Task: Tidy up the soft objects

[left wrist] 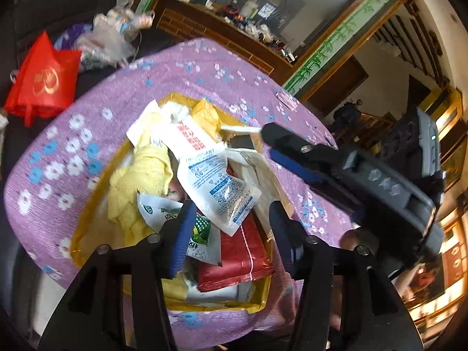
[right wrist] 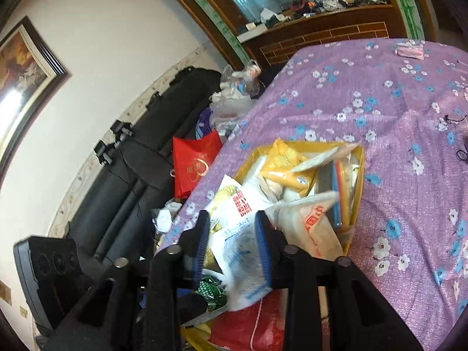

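Observation:
A yellow box [left wrist: 257, 307] on the purple flowered tablecloth [left wrist: 87, 111] is heaped with soft packets. On top lies a white desiccant pack [left wrist: 216, 187] with blue print. Under it are a red pouch [left wrist: 242, 257], a green and white sachet [left wrist: 201, 228] and a yellow cloth [left wrist: 137, 181]. My left gripper [left wrist: 231, 222] is open just above the heap, its jaws either side of the desiccant pack. My right gripper [right wrist: 232, 234] is open over the same pack [right wrist: 239, 251]; in the left wrist view it [left wrist: 292, 152] reaches in from the right. The box [right wrist: 355, 204] also holds yellow and white bags [right wrist: 289, 163].
A red bag [left wrist: 44, 79] and clear plastic bags [left wrist: 105, 41] lie on a black sofa [right wrist: 140, 181] beside the table. A small pink packet [right wrist: 409, 49] sits at the table's far edge. A wooden cabinet [right wrist: 321, 38] stands behind.

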Demonstrator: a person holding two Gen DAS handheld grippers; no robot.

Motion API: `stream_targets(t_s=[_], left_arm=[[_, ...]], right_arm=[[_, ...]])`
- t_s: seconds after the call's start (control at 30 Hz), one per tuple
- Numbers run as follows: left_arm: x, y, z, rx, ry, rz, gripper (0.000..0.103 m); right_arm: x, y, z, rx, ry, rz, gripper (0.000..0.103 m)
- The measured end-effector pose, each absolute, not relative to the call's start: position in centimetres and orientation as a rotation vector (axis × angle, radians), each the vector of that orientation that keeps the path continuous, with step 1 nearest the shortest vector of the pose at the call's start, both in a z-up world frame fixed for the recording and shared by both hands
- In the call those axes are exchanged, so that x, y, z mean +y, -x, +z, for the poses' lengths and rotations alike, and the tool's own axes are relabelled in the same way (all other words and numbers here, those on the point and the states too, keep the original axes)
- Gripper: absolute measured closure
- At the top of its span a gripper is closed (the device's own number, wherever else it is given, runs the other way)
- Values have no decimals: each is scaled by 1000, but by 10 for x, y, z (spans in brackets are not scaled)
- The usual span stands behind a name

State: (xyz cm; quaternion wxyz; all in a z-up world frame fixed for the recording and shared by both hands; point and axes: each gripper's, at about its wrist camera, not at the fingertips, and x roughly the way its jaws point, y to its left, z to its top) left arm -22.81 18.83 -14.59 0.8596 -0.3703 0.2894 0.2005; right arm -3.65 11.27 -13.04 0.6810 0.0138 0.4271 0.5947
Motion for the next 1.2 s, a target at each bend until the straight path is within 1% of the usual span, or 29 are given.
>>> stream_targets(t_s=[0.03, 0.07, 0.1, 0.17, 0.33, 0.57, 0.67, 0.87, 1.2], left_arm=[[184, 229, -143, 610, 748, 439, 47], [178, 231, -140, 612, 715, 457, 44], [171, 233, -138, 613, 679, 480, 43], [158, 237, -135, 617, 621, 533, 43], [142, 249, -138, 620, 503, 698, 43], [127, 272, -144, 680, 468, 801, 43], [120, 272, -142, 727, 402, 827, 43], [109, 274, -135, 715, 378, 815, 43], [108, 274, -140, 734, 368, 824, 43]], right_arm=[[109, 39, -126, 943, -40, 1336, 55], [101, 43, -122, 916, -42, 1336, 48], [96, 46, -120, 898, -35, 1334, 44], [81, 58, -118, 851, 8, 1310, 43], [54, 78, -124, 804, 83, 1242, 42], [31, 101, -144, 937, 104, 1263, 42], [23, 114, -143, 920, 132, 1225, 42], [9, 116, -137, 897, 114, 1164, 42], [8, 124, -140, 891, 119, 1143, 42]])
